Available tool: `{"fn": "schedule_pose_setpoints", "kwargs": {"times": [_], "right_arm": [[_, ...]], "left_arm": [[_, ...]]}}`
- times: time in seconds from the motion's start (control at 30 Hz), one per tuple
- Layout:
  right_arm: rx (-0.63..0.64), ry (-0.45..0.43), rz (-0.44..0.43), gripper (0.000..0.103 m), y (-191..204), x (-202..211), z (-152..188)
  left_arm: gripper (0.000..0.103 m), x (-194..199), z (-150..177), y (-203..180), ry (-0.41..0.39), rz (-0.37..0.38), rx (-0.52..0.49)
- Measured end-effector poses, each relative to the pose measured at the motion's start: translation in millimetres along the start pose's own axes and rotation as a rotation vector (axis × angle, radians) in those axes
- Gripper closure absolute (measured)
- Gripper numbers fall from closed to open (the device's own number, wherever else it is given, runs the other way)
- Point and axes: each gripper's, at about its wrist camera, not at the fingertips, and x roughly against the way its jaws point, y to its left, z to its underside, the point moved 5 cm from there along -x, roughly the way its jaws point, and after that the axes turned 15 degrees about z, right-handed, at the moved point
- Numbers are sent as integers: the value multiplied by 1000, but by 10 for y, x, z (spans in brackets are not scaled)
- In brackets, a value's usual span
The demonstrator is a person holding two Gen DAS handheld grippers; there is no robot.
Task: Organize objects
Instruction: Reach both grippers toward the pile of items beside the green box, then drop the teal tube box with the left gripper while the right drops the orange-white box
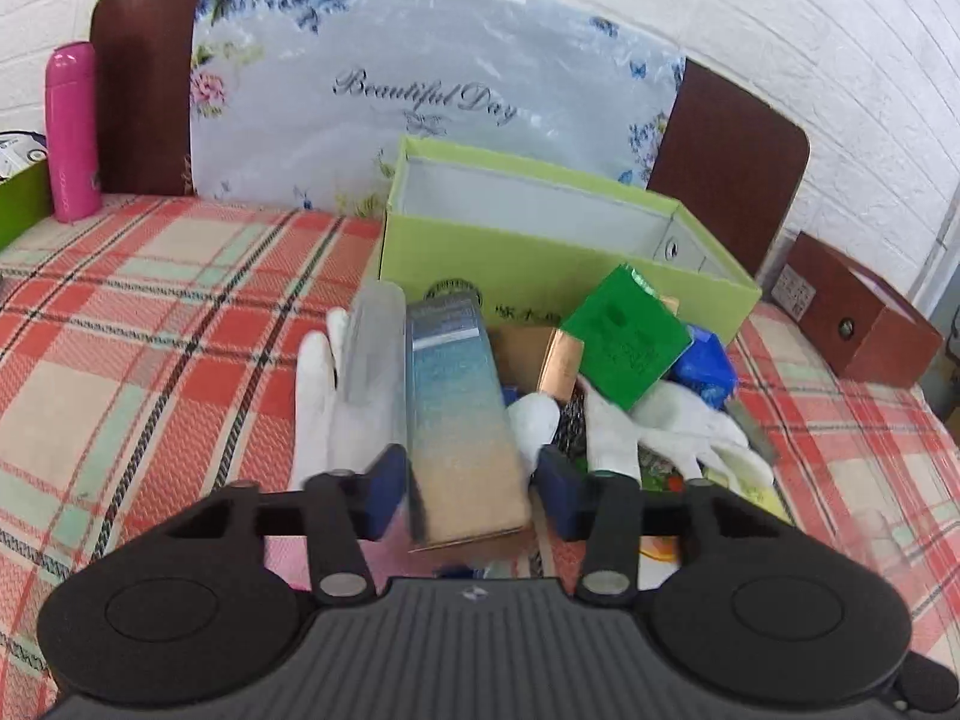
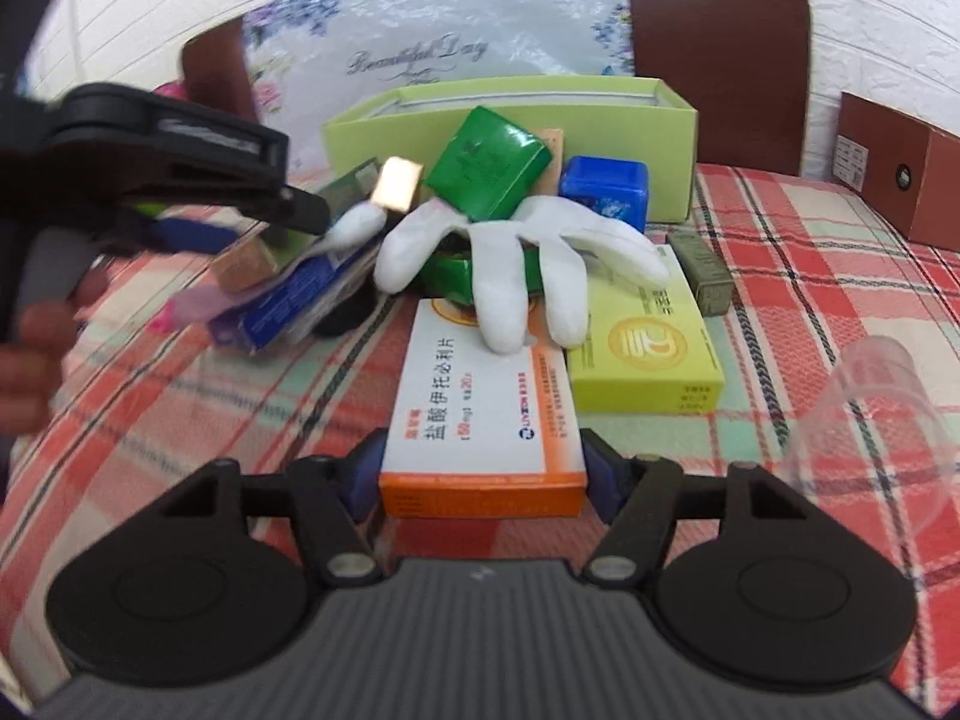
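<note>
My left gripper (image 1: 471,495) is shut on a tall box with a blue-to-tan gradient (image 1: 459,414), held above the plaid tablecloth. My right gripper (image 2: 483,471) is shut on a white and orange medicine box (image 2: 483,414) that lies flat on the cloth. A white glove (image 2: 516,258) rests on its far end. Behind lie a green box (image 2: 489,162), a blue box (image 2: 603,186) and a yellow-green box (image 2: 645,348). An open light-green cardboard box (image 1: 540,252) stands at the back. The left gripper also shows in the right wrist view (image 2: 180,174).
A pink bottle (image 1: 72,132) stands at the far left. A brown box (image 1: 858,312) sits at the right edge. A clear plastic cup (image 2: 876,420) lies to the right of my right gripper. Another white glove (image 1: 327,396) and a clear cup (image 1: 375,348) lie left of the pile.
</note>
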Motion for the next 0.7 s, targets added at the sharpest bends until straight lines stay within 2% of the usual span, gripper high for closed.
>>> {"fn": "schedule_pose_setpoints", "kwargs": {"times": [0.17,0.23,0.3,0.33,0.37,0.4,0.47,0.63,0.7], "right_arm": [[131,23,-77,37,-91,294,240],[126,32,-91,37,-130,345,255],[103,38,-108,20,-141,340,228],[94,30,-105,18,-139,319,207],[90,25,-97,18,-132,285,184],[89,22,-89,18,-121,249,165],[78,23,-78,18,-97,168,136],[115,11,-43,20,-51,142,152],[115,15,-41,24,-51,137,168]], "left_arm": [[60,328,350,-127,59,54,-76],[60,476,526,-172,98,85,-81],[55,542,627,-187,108,88,-77],[48,543,643,-202,106,78,-93],[42,528,642,-217,97,65,-113],[41,493,627,-230,85,41,-134],[41,387,588,-250,85,23,-153],[41,200,679,-268,158,31,-153],[43,171,728,-247,171,23,-150]]}}
